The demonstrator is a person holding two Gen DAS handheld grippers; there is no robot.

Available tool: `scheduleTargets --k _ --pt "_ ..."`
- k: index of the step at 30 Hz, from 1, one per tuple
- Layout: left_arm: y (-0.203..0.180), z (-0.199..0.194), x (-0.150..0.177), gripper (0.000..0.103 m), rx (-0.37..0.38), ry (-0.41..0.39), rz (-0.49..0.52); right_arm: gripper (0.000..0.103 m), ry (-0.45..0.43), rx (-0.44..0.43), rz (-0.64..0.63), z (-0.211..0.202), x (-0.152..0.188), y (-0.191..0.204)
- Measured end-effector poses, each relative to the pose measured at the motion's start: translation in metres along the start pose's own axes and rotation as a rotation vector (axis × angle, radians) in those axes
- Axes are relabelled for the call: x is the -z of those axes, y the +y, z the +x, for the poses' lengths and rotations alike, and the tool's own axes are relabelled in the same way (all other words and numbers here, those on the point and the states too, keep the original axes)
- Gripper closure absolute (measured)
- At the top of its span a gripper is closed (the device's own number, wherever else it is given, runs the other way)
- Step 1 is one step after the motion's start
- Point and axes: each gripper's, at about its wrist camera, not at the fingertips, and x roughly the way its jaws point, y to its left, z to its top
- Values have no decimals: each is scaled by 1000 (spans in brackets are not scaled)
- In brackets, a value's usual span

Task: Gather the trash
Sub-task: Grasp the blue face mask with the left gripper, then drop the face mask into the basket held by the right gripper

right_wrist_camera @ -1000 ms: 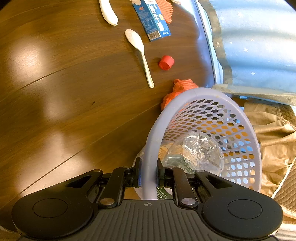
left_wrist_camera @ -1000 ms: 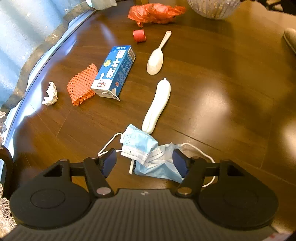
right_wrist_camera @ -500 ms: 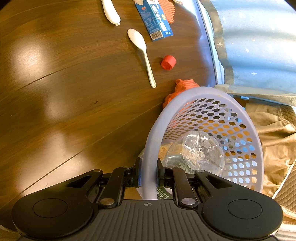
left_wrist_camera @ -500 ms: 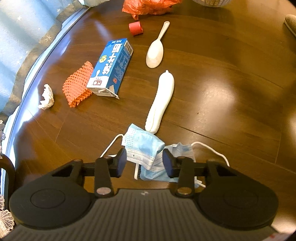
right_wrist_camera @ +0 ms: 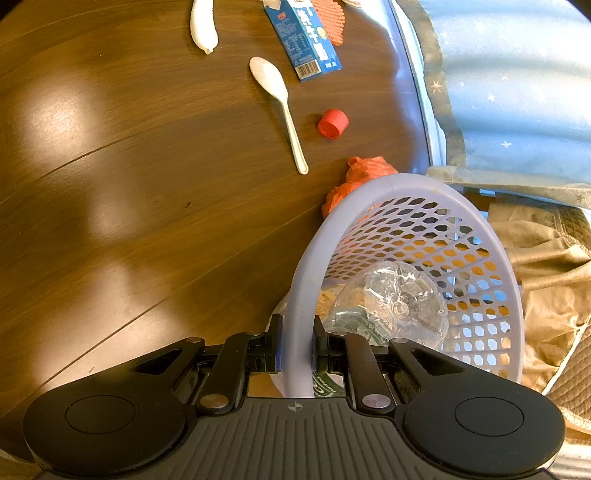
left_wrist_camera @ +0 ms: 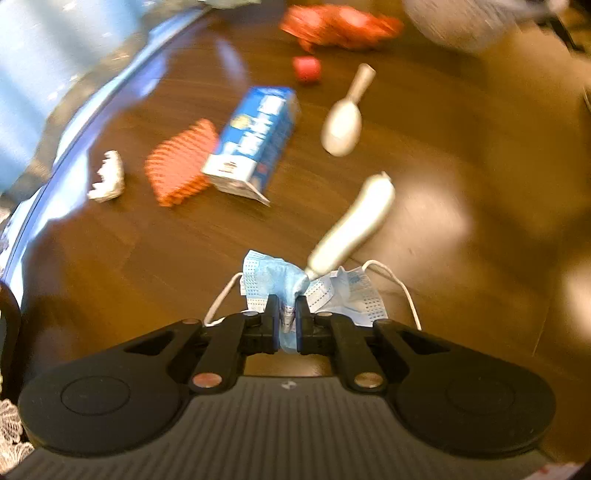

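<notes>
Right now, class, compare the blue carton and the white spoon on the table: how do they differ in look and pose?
The blue carton is a printed box with flat sides and a barcode; the white spoon is plain, rounded and slim. The carton lies next to the orange mesh; the spoon lies between the carton and the red cap, touching neither. Both lie flat on the wooden table, uncollected.

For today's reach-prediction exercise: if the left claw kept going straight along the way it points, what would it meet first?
The left claw is shut on the blue face mask. Straight ahead, it would probably first meet the white foam sleeve overlapping the mask, though depth is unclear.
</notes>
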Motion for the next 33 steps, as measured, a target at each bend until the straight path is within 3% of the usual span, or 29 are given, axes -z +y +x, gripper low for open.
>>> scheduleTargets --k 5,12,33 --pt "27 -18 -15 97 -17 -48 -85 93 1 0 0 0 0 0" --pt "38 -43 -40 97 -34 -112 -104 93 2 2 1 -1 -1 1" --pt "-33 -105 -144 97 86 -314 132 93 4 3 7 -3 -2 0"
